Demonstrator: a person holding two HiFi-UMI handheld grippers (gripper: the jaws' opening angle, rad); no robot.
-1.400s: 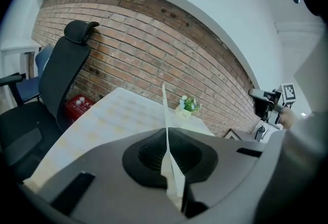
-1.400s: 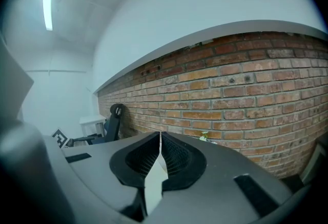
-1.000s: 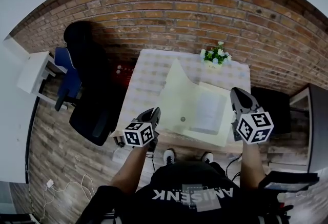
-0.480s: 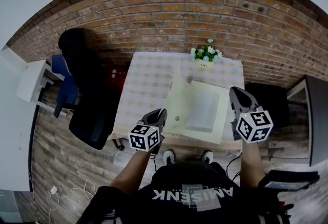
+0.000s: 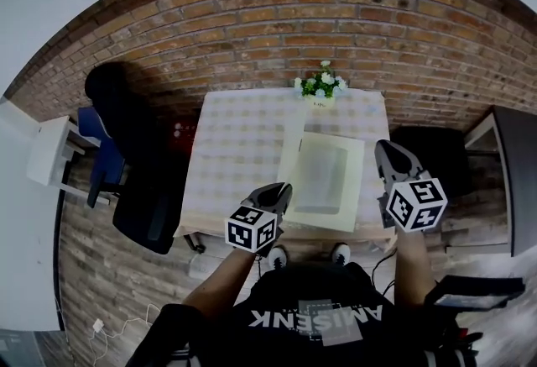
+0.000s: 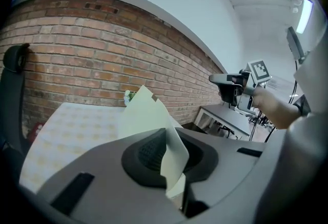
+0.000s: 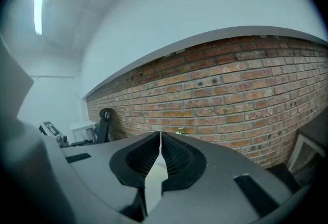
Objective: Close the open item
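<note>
Pale-yellow folder (image 5: 323, 176) lies open on the checked worktop (image 5: 231, 147), its cover (image 6: 146, 115) stood upright because the left tongs (image 5: 284, 189) pinch its edge, presumably to fold it shut, while the right tongs (image 5: 388, 151) hover pressed together, empty, alongside.

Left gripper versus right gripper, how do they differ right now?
The left gripper is shut on the raised pale cover of the folder; the right gripper is shut on nothing. The left gripper sits at the folder's near left corner; the right gripper stands off its right edge. Both have their jaws together.
</note>
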